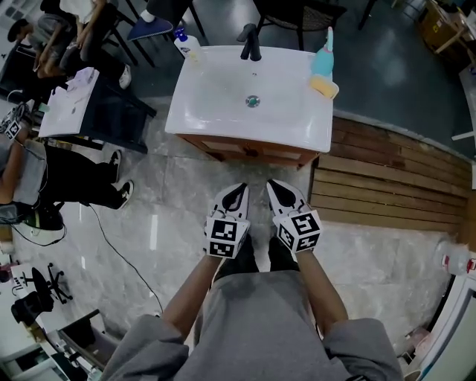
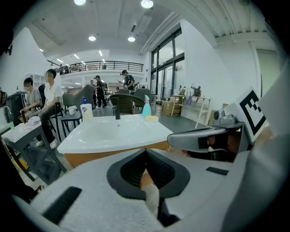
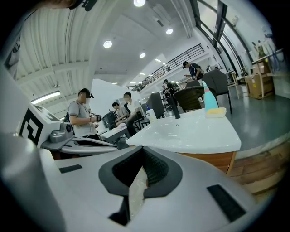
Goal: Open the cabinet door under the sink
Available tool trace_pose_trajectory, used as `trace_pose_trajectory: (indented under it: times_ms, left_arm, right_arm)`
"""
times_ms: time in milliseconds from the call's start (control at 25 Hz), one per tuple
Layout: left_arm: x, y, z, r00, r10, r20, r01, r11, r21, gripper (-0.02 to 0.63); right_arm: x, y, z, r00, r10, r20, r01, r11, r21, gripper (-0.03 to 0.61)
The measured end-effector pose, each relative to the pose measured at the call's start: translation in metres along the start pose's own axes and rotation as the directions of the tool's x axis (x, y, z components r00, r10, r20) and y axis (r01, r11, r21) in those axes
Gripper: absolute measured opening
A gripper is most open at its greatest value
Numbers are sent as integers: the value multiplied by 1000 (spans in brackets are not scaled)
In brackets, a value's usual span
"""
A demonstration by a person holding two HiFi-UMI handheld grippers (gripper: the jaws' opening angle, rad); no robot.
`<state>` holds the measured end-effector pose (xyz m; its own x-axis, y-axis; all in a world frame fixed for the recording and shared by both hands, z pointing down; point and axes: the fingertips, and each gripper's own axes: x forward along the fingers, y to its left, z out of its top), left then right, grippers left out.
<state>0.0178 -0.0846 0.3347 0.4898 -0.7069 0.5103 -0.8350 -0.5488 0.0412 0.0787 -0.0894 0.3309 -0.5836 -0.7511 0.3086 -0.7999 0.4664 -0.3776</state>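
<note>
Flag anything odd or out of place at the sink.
Nothing stands out. The sink looks clean, with no spill; the soap bottle, blue bottle and sponge sit at its back corners; the cabinet below looks intact.

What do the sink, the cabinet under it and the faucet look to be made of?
Sink: likely glazed ceramic, white and glossy with light reflections.
Cabinet: wood or wood veneer, orange-brown, smooth; which one is unclear.
Faucet: probably metal, matte black finish.

Bright ceiling lights (image 2: pixel 147 3), fisheye bending at edges, dark corners, foreground perhaps soft.
</note>
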Motion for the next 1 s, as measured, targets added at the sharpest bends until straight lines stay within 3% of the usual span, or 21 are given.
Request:
trace_pose_trajectory:
  times_ms: [440, 680, 1000]
  left_arm:
    - [48, 43, -51, 998, -30, -53, 31, 1000, 5, 8]
    - [77, 56, -85, 995, -61, -83, 63, 998, 20, 8]
    - [107, 71, -120, 993, -59, -102, 57, 998, -20, 8]
  right_arm:
    - [53, -30, -53, 994, -101, -36, 103, 992, 76, 8]
    - [72, -44, -87, 991, -122, -49, 127, 987, 99, 8]
    - [87, -58, -117, 990, -121, -67, 127, 987, 102, 8]
